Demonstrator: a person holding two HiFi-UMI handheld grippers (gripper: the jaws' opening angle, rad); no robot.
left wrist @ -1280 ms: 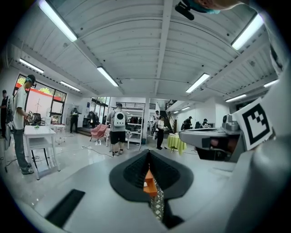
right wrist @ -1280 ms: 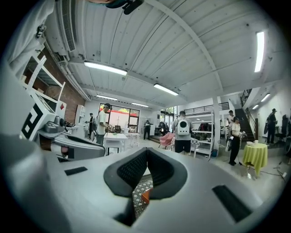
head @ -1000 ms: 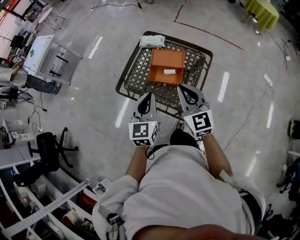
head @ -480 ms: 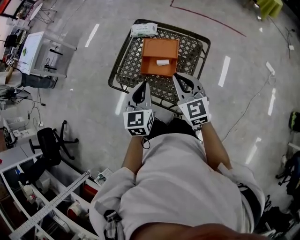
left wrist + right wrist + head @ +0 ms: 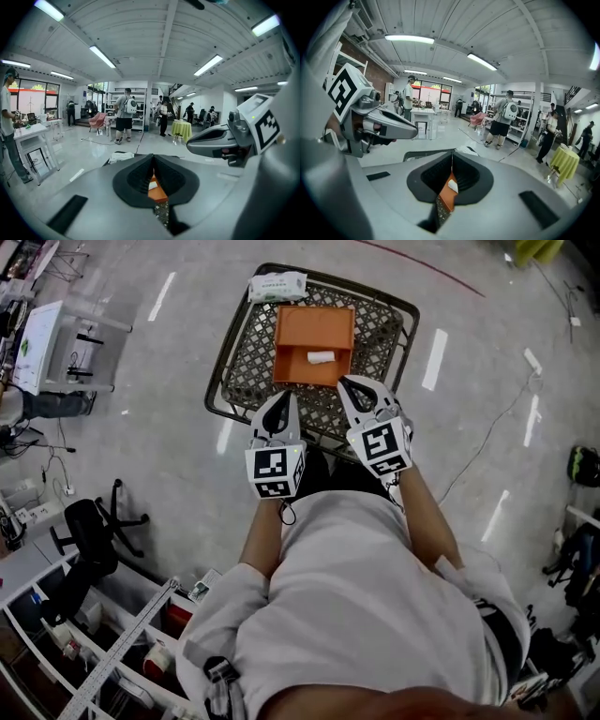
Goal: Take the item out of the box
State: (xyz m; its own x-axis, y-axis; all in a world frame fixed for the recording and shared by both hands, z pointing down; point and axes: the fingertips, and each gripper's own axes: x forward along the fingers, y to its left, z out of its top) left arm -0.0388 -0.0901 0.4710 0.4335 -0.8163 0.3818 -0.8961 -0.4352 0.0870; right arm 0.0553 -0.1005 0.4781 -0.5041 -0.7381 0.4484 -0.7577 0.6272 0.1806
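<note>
Between the tips of the left gripper [image 5: 282, 397] nothing was held: its fingers were pressed together. The right gripper [image 5: 349, 382] was the same, fingers closed on each other and empty. Through the slot beneath each closed pair showed the small white oblong item [image 5: 321, 357], lying loose on the floor of the open-topped orange box [image 5: 309, 322], toward its near half and apart from the walls.

That item looked light and small, probably a wrapped or soft piece rather than anything rigid, though its material could not be made out. It would likely lift with little force. A pinch across its short width, fingers dropped in from above so the near wall was cleared, seemed the best hold. A hard squeeze might crush it, and the box itself might slide on the dark metal lattice counter [image 5: 246, 367] if bumped.

Both grippers pointed forward and slightly down, side by side over the counter's near edge. The right tips sat just short of the box's near wall, the left well beside its near-left corner. Both forearms reached straight out from the person's body. A white flat packet [image 5: 277, 286] lay at the counter's far edge.
</note>
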